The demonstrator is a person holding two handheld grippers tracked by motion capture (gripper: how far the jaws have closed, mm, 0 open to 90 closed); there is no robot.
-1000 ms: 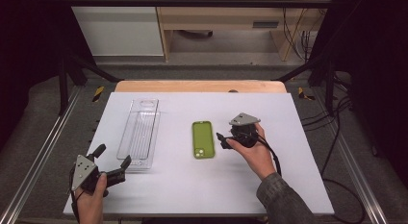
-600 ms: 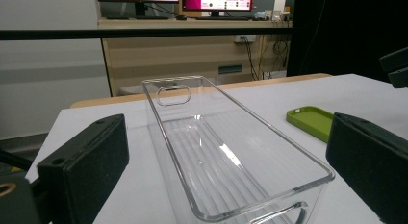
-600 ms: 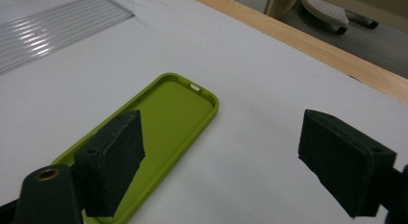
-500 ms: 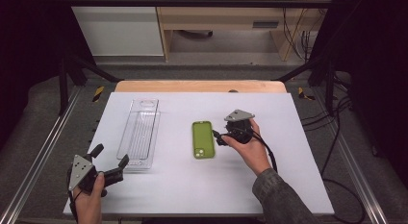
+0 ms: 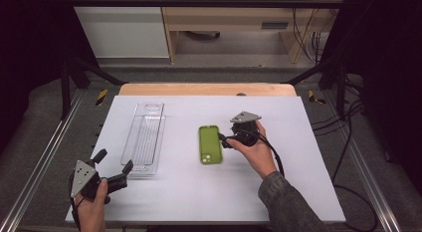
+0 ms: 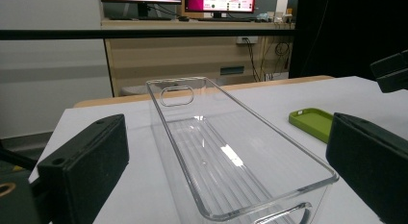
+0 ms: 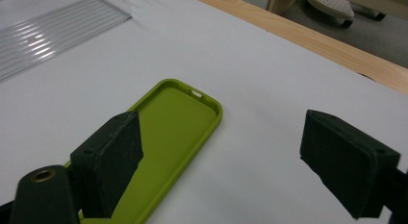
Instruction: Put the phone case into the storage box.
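White sheeting covers the table [image 5: 189,192], with a strip of bare wood along its far edge and dark floor and cables beyond. From the left gripper's camera, monitors on a far shelf are cut off at the top of the frame.

Lying lengthwise toward the left is a long clear plastic tray [image 5: 145,139]; its walls are hard to make out against the white from above, and in the left gripper view [image 6: 231,152] its near end runs out of frame. To the right of it, well apart, a green phone case [image 5: 210,144] lies flat with its hollow side up.

At the near left corner the left gripper [image 5: 113,168] points at the near end of the tray; its jaws stand wide apart with nothing between them, and they touch nothing. The hand holding it is cut off by the frame's bottom edge.

Over by the case's right edge, the right gripper [image 5: 222,140] is spread wide. In its own view [image 7: 219,161] one jaw hangs over the case's near part and hides it, the other over bare table just beside it. Whether the jaw touches the case I cannot tell; nothing is gripped.
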